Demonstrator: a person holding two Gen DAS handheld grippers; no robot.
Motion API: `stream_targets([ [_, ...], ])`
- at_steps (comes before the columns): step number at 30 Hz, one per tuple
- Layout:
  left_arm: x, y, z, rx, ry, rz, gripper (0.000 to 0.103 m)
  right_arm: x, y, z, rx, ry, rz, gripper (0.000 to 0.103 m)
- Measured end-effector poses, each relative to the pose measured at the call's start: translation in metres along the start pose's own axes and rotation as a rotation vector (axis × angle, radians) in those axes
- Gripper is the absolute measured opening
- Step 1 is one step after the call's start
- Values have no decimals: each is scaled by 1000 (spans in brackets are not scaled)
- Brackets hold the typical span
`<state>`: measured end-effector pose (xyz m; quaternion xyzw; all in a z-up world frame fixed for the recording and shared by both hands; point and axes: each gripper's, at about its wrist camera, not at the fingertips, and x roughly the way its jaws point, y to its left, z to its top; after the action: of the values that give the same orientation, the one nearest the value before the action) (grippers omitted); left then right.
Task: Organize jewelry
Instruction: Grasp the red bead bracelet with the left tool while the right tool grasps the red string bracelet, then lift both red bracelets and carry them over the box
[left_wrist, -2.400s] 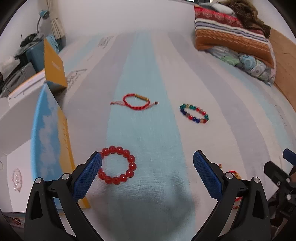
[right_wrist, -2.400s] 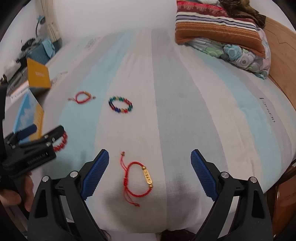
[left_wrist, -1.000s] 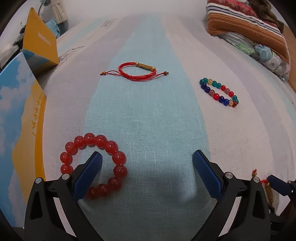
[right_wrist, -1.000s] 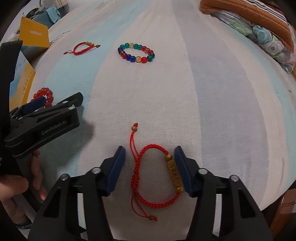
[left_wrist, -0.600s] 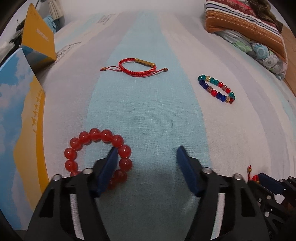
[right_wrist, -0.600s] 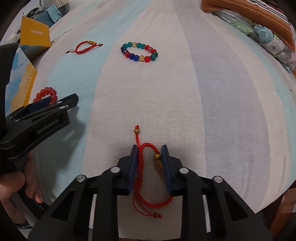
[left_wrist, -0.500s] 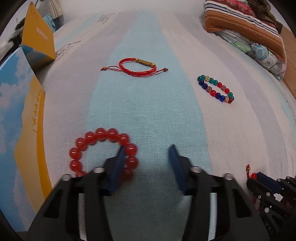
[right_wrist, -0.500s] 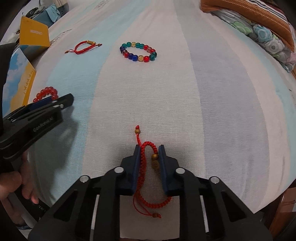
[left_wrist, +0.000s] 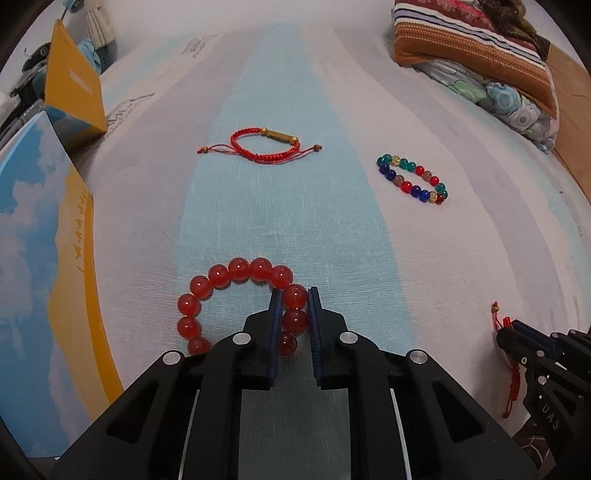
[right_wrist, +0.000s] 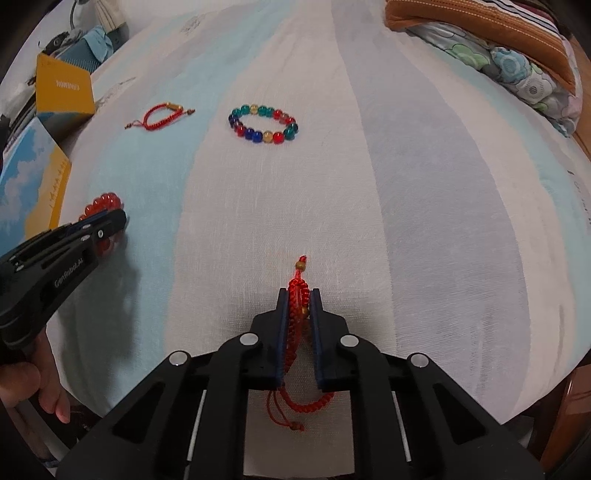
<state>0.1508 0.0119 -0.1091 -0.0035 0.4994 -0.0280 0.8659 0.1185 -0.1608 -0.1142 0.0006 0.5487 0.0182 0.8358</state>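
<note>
On the striped sheet lies a red bead bracelet. My left gripper is closing on its right side, and the blue pads press on two of its beads. The right wrist view shows that gripper at the left, over the same beads. My right gripper is closing on a red cord bracelet with a gold bar; its woven band is squeezed between the pads, and the loop and tails hang out behind. A second red cord bracelet and a multicoloured bead bracelet lie farther off, untouched.
A blue-and-yellow box stands close at the left, with a yellow box behind it. Folded striped and flowered bedding sits at the far right. The bed's edge drops off near the right gripper. A hand holds the left gripper's handle.
Both grippers went from wide open to closed: the left on the red beads' right side, the right on the cord bracelet, bunching its loop together. Neither hand has shifted much.
</note>
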Motion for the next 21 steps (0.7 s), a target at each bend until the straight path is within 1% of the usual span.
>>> stream_targets([
  [10, -26, 2, 3, 4, -35, -15, 13, -23, -2, 4, 17, -86, 7, 9],
  [17, -45, 5, 5, 7, -57, -28, 13, -39, 2, 11, 24, -125, 15, 9],
  [21, -56, 8, 6, 6, -72, -31, 13, -48, 7, 15, 24, -150, 4, 9],
])
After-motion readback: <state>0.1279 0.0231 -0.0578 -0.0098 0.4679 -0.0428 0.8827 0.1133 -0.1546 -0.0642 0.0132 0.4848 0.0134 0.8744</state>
